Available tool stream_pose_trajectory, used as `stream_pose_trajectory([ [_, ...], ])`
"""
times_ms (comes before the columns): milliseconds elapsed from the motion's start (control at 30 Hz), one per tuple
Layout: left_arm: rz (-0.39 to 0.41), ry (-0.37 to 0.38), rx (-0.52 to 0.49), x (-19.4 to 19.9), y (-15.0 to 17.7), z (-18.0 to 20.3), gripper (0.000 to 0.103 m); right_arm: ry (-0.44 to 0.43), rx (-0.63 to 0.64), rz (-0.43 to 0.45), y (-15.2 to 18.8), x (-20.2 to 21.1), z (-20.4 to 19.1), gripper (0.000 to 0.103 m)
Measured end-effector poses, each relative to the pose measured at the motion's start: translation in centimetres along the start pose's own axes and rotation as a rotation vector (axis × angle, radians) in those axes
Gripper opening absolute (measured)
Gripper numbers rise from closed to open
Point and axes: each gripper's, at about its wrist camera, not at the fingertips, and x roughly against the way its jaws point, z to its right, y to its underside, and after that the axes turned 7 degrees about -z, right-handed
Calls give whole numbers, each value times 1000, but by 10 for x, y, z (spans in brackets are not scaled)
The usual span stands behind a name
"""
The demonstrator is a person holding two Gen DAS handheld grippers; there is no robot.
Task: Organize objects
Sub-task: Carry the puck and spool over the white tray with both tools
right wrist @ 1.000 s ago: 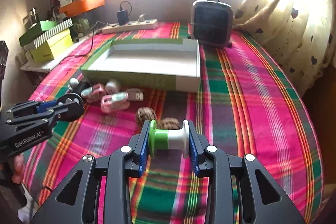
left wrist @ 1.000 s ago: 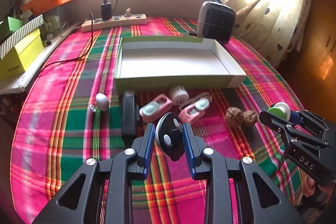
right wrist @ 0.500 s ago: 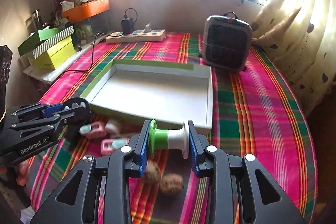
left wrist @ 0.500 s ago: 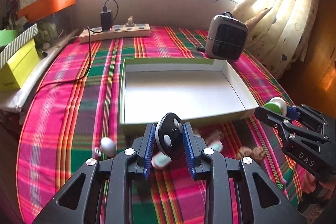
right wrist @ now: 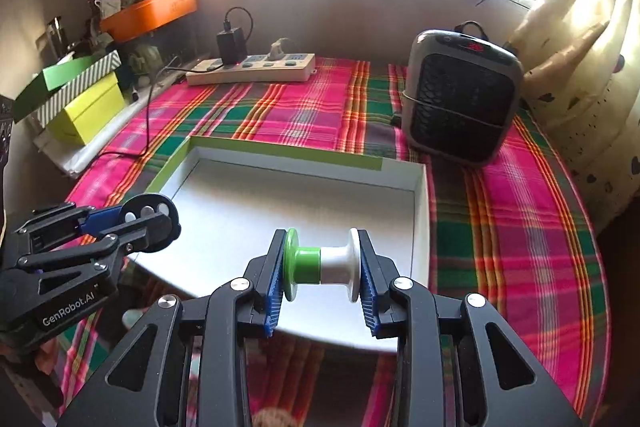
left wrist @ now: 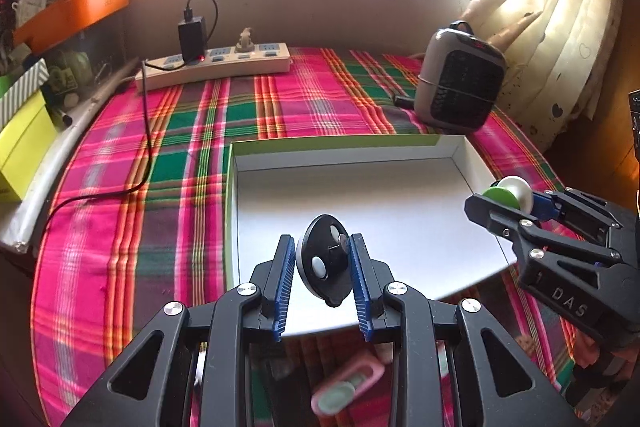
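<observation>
My left gripper (left wrist: 322, 258) is shut on a black disc (left wrist: 326, 265) with white buttons, held on edge above the near left part of the shallow white box (left wrist: 400, 207). In the right wrist view the same gripper (right wrist: 150, 217) shows at the left with the black disc (right wrist: 150, 211). My right gripper (right wrist: 321, 263) is shut on a green-and-white spool (right wrist: 320, 263), its flanges against the pads, above the near edge of the white box (right wrist: 280, 195). The left wrist view shows that spool (left wrist: 510, 193) at the box's right edge. The box holds nothing.
A pink clip (left wrist: 346, 385) and other small items lie on the plaid cloth (left wrist: 160, 187) under my grippers, mostly hidden. Behind the box stand a grey heater (right wrist: 460, 103) and a power strip (right wrist: 252, 69). Green boxes (right wrist: 76, 95) sit at the left; a curtain hangs at the right.
Both grippers have moved forward from above the loose items to above the white box, each still holding its object. The box now fills the near view.
</observation>
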Motion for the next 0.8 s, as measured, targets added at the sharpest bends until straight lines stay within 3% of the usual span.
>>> stream_pose_trajectory([
  [633, -61, -35, 15, -54, -34, -14, 25, 35, -10, -93, -34, -62, 8, 34],
  [800, -69, -38, 11, -61, -38, -14, 25, 55, -4, -83, -41, -62, 8, 33],
])
